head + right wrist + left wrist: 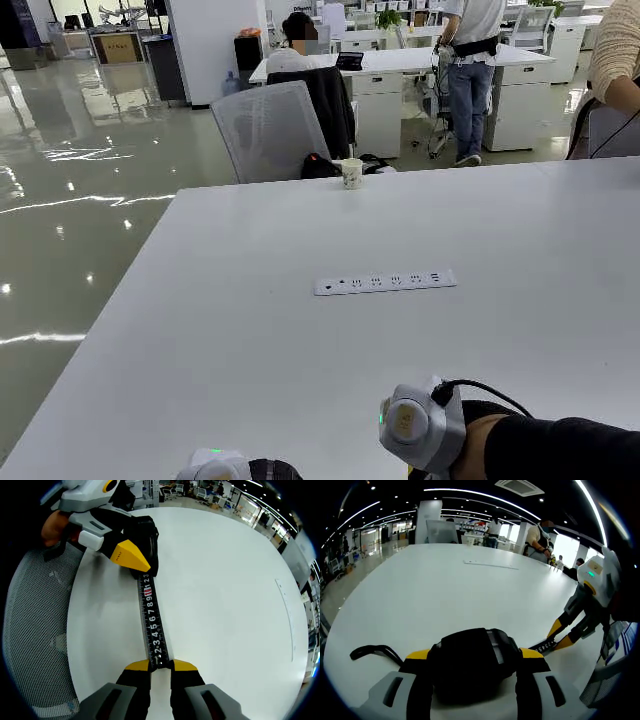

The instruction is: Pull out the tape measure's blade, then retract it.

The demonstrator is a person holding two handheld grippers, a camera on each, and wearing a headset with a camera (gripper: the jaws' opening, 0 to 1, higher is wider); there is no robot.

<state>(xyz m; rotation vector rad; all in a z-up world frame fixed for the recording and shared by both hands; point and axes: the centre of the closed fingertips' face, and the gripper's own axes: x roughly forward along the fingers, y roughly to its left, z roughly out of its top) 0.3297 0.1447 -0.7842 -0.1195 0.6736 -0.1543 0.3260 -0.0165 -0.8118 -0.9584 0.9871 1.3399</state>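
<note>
The black tape measure case (pixel 472 662) sits on the white table (pixel 445 595), with my left gripper (pixel 475 656) shut on it from both sides. Its dark blade (pixel 152 625) with white numbers runs a short way out across the table from the case (pixel 145 542) to my right gripper (pixel 160 664), which is shut on the blade's end. In the left gripper view the right gripper (pixel 560 639) holds the blade tip at the right. In the head view the backs of both grippers, right (pixel 420 425) and left (pixel 220 467), sit at the bottom edge.
A white power strip (pixel 385 283) lies mid-table. A paper cup (pixel 351 173) stands at the far edge. A mesh chair (pixel 35 635) is beside the near table edge. Behind the table are an office chair (pixel 270 130), desks and people.
</note>
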